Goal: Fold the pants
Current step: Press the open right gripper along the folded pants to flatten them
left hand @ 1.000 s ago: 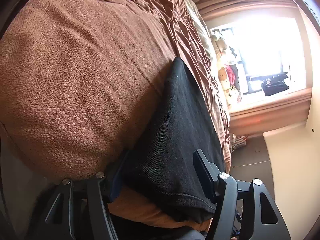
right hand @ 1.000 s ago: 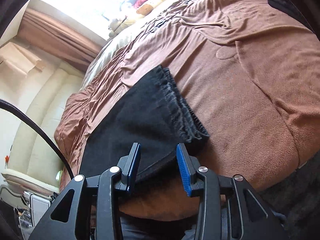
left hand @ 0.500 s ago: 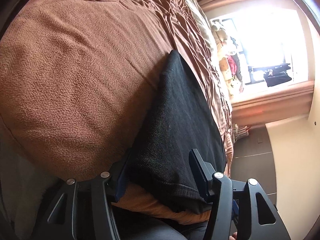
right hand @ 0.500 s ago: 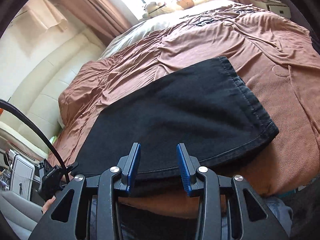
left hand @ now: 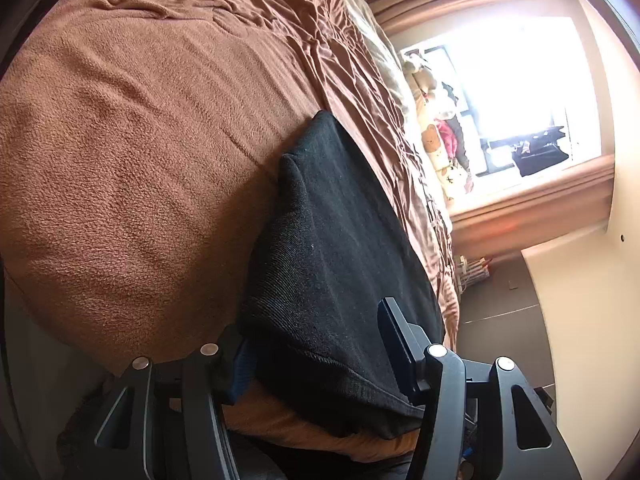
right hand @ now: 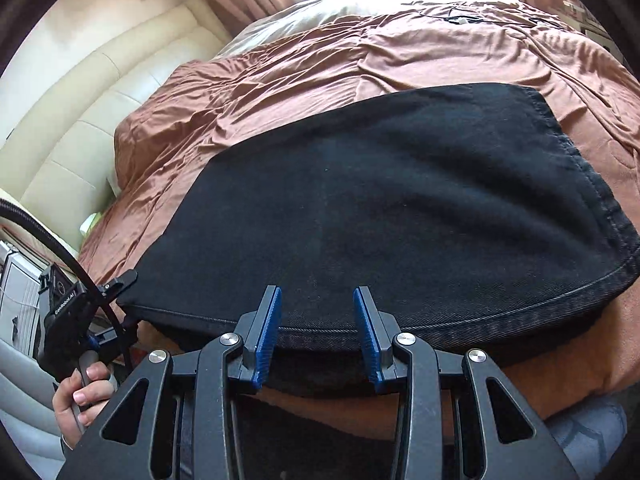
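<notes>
On brown bedspread (right hand: pixel 400 52), folded black pants (right hand: pixel 380 200) lie w/ long axis left-right.

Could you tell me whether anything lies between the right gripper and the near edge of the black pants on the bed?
Nothing visible does. The right gripper sits right at the near hem of the black pants, its blue pads apart with bare fabric between them. The brown blanket beyond the pants carries only wrinkles.

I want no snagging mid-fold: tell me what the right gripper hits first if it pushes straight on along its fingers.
Most likely the black pants. The right gripper, jaws apart with nothing between its pads, points down at their near seamed edge, which lies on the brown blanket. Depth is unclear; it may already be close.
</notes>
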Tool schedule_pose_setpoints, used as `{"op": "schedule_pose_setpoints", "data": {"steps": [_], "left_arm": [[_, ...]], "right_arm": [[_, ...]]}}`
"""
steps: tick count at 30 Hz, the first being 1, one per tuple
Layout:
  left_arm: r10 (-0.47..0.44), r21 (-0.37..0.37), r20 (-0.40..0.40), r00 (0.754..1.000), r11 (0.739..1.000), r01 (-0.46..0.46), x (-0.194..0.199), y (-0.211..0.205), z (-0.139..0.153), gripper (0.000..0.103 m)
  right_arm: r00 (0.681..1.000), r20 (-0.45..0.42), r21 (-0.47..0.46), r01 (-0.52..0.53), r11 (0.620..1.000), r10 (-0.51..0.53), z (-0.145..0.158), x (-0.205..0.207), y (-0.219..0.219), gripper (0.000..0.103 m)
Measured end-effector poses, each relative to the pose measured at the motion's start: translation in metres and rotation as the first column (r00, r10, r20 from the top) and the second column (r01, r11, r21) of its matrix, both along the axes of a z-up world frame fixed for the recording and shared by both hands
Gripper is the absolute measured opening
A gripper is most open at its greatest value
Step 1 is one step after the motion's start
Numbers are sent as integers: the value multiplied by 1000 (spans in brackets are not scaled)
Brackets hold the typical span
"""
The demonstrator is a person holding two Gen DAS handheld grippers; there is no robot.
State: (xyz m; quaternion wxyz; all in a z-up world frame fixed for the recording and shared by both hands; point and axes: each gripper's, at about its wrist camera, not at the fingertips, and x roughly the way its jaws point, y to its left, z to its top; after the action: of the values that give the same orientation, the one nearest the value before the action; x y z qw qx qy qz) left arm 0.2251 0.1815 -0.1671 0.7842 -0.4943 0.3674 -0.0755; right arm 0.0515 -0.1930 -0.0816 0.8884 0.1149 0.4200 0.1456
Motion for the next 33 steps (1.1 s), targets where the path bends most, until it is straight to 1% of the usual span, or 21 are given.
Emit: {"op": "schedule_pose_setpoints", "data": {"steps": [1,3,4,5,6,7,9,12,14,15,17,18,19,20,23,28,33], "left_arm": [[0,-4,5,1000,1000,0,0,-1,-1,57],[5,-6,8,1000,1000,-5,-1,0,-3,50],[8,-18,3,1000,1000,-8,-1,2,-6,49],[14,-35,-8,1000,999,-15,-1,4,-9,43],[26,-51,-21,999,998,-27,-2,7,-14,36],[37,-71,-29,999,997,-39,-3,9,-17,34],[50,-100,-28,998,994,-53,-6,11,-20,34],[57,-95,-29,998,994,-59,-8,10,-20,34],[62,-98,-34,998,993,-65,-10,10,-21,34],[65,-105,-38,997,992,-69,-10,11,-22,34],[69,-119,-46,997,990,-74,-13,11,-26,34],[70,-127,-50,996,989,-76,-15,12,-27,34],[71,-132,-53,996,988,-78,-15,12,-28,34],[72,-138,-57,996,987,-79,-16,12,-30,34],[76,-145,-65,995,986,-85,-16,12,-31,34],[86,-128,-66,994,987,-94,-16,8,-28,34],[105,-133,-68,992,985,-113,-17,5,-29,34]], "right_arm": [[1000,-3,-17,-2,1000,2,-3,4,4,35],[1000,-12,-39,-7,999,6,-8,11,12,35],[1000,-15,-44,-14,999,13,-10,14,16,35],[1000,-18,-54,-21,998,20,-13,16,21,35],[999,-23,-68,-28,997,27,-16,17,25,32],[999,-31,-83,-34,996,31,-21,17,28,28],[998,-50,-108,-47,993,42,-27,17,34,26],[996,-66,-141,-72,987,63,-33,15,43,26],[990,-116,-132,-91,987,75,-36,18,45,26],[989,-125,-136,-96,986,79,-36,19,46,25],[988,-131,-161,-104,981,84,-32,22,49,19],[988,-133,-160,-106,981,85,-29,24,49,14],[988,-130,-144,-107,984,88,-26,27,49,12],[989,-121,-128,-104,986,89,-23,29,48,12],[991,-101,-131,-102,986,89,-16,40,50,12],[988,-118,-172,-117,978,97,-27,67,66,12],[991,-111,-165,-96,982,78,-31,87,68,12]]}}
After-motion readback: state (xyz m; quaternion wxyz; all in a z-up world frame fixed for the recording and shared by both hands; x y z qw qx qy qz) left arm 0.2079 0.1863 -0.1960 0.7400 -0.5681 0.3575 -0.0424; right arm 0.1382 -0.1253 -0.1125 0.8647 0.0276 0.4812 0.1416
